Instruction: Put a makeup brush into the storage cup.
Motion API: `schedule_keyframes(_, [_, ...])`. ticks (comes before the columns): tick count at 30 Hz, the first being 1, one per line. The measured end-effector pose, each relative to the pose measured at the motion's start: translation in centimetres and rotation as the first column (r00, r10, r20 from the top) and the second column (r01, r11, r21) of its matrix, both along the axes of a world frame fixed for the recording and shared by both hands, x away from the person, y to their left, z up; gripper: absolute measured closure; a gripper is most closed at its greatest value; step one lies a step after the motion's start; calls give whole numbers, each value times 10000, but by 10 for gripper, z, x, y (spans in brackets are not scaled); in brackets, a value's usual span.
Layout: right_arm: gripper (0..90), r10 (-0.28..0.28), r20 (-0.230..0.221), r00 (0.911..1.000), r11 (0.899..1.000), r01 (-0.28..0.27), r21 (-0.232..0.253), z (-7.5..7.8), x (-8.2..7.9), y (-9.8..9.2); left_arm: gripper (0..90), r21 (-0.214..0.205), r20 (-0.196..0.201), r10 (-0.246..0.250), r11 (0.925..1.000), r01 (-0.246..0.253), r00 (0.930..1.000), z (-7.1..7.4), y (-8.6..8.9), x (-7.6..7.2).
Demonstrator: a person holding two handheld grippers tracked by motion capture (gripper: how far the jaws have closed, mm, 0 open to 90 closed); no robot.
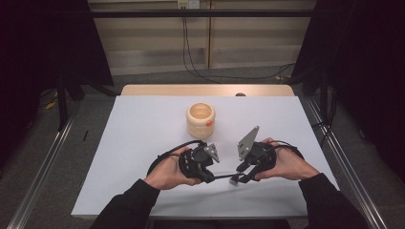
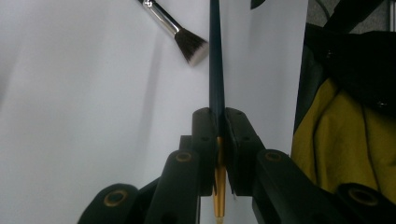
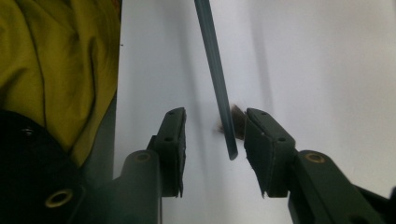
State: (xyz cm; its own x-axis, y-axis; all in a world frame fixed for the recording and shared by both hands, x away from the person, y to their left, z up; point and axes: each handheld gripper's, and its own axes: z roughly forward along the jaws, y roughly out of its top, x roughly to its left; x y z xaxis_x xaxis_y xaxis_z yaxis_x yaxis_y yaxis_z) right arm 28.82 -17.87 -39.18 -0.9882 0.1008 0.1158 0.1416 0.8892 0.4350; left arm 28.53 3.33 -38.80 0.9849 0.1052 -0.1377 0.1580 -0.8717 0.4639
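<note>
My left gripper point(image 1: 209, 174) point(image 2: 220, 114) is shut on a slim brush, its dark blue-green handle point(image 2: 216, 56) point(image 1: 224, 175) pointing away from the jaws and its gold ferrule point(image 2: 219, 186) running back between them. The handle's far end point(image 3: 214, 60) reaches in between the jaws of my right gripper point(image 1: 241, 174) point(image 3: 215, 121). It lies close to the right-hand pad, and the jaws stand apart without clamping it. A second brush point(image 2: 187, 39), with a silver ferrule and dark bristles point(image 3: 239, 122), is on the white surface just beyond.
A round, ribbed wooden pot point(image 1: 200, 120) with a small orange spot on its side stands at the middle back of the white table top point(image 1: 143, 143). Both hands are near the front edge. Yellow and black clothing point(image 2: 341, 135) point(image 3: 56, 60) lies beside the table edge.
</note>
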Motion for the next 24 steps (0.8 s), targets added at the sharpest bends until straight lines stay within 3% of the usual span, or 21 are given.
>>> schedule_keyframes(7, [673,189,-145,9997,9998,-190,-100,-8,1,5,835,-22,-71,-60,10000,60,10000,-2,-2,0])
schedule_keyframes(14, [789,417,-269,9988,9991,-417,-5,-13,3,4,835,-1,-102,-338,9994,338,9994,-2,-3,0])
schedule_keyframes(16, [829,388,-400,9984,9992,-387,16,-15,3,2,835,-140,-228,-178,9997,175,9996,-3,-3,-2])
schedule_keyframes(18, [838,412,-441,9982,9992,-412,5,-16,3,2,835,-38,-173,-526,9986,525,9985,-3,-3,1])
schedule_keyframes(19, [841,493,-366,9981,9988,-491,60,-17,3,2,835,-196,-251,-231,9996,226,9994,-4,-3,-1])
schedule_keyframes(23, [852,595,-394,9975,9982,-594,30,-17,1,2,834,-311,-339,-341,9990,331,9988,-5,-2,0])
schedule_keyframes(24, [854,784,-182,9968,9968,-781,186,-18,2,3,833,-334,-342,-418,9986,406,9985,-5,-2,1])
